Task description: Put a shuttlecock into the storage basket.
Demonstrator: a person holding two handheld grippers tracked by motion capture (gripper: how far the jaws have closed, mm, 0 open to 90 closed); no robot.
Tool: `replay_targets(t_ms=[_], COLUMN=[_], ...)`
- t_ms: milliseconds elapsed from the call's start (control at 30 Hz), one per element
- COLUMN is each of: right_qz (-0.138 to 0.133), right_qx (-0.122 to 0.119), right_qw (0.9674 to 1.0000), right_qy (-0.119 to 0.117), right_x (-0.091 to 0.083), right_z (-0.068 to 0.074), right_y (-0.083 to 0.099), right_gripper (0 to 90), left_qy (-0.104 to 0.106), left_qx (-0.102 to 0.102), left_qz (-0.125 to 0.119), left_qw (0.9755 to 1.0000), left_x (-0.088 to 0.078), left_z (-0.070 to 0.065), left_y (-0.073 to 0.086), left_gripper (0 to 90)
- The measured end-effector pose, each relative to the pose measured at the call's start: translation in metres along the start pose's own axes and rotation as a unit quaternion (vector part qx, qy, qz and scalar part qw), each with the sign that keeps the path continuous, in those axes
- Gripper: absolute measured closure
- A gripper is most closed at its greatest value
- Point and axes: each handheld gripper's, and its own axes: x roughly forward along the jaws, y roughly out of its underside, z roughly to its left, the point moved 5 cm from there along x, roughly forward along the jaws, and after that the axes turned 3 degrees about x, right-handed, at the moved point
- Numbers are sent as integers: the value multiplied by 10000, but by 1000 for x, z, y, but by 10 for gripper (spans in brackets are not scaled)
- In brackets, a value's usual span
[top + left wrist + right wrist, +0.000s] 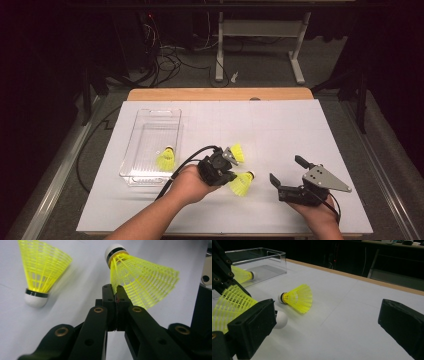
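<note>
My left gripper (pixel 231 176) is shut on the skirt edge of a yellow mesh shuttlecock (pixel 241 184), a little above the white table sheet. In the left gripper view the black jaws (pixel 115 293) pinch the rim of that shuttlecock (pixel 143 282), its white cork pointing away. A second shuttlecock (pixel 237 152) lies on the sheet just beyond; it also shows on its side (pixel 41 270) (pixel 298 298). A third shuttlecock (pixel 166 160) rests inside the clear bin (pixel 131 150). To the right, my right gripper (pixel 288 170) stands open and holds nothing (pixel 327 325).
The clear plastic bin (pixel 272 253) sits at the left of the sheet, near the left hand. The table's wooden far edge (pixel 220 94) lies beyond. Cables trail from both grippers. Table legs and wires stand on the floor behind.
</note>
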Motion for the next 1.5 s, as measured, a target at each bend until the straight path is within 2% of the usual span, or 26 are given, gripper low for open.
replay_targets(t_ms=[433, 767, 1267, 1500], right_qz=[-5, 13, 25, 23], right_qx=[-2, -3, -27, -35], right_qw=[10000, 10000, 10000, 10000], right_qy=[-14, -23, -28, -40], right_x=[0, 1, 1, 1], right_z=[1, 2, 3, 3], right_y=[0, 1, 0, 0], right_gripper=[20, 20, 20, 20], left_qy=[-163, -313, -588, -741], left_qx=[-118, -270, -558, -705], left_qz=[-33, 21, -86, -13], left_qw=[9998, 9991, 9967, 9948], left_x=[-18, -37, -63, -73], left_z=[11, 23, 43, 54], left_y=[10, 25, 42, 48], left_gripper=[900, 900, 900, 900])
